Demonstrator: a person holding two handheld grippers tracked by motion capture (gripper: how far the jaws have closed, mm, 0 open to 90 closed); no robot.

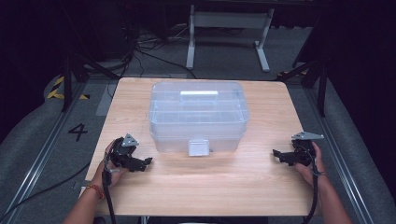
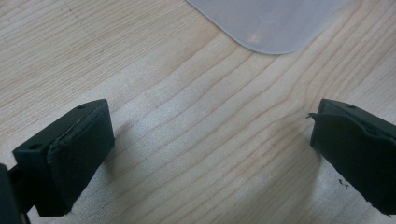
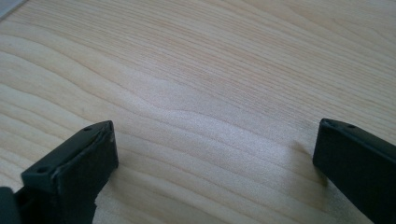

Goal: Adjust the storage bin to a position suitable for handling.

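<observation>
A: Looking at the near edge first, both hands rest on the pale wooden table (image 1: 196,186). The left gripper (image 1: 145,162), black with a grey three-cornered plate on top, sits at the left, its jaws spread wide with bare wood between them.

B: Same on the other side: the right gripper (image 1: 276,154), black with a grey plate too, lies at the table's right edge, jaws wide apart, holding nothing.

A: Between them and farther back stands the clear plastic storage box (image 1: 197,114), rectangular with rounded corners, lid on. A whitish latch (image 1: 199,147) hangs at the middle of its near wall, facing the person.

B: The left gripper sits near its front left corner, not touching; the right one is well apart.

A: On the lid, a flat white handle (image 1: 199,94). Beyond the table, grey floor and a white frame leg (image 1: 190,42).
</observation>
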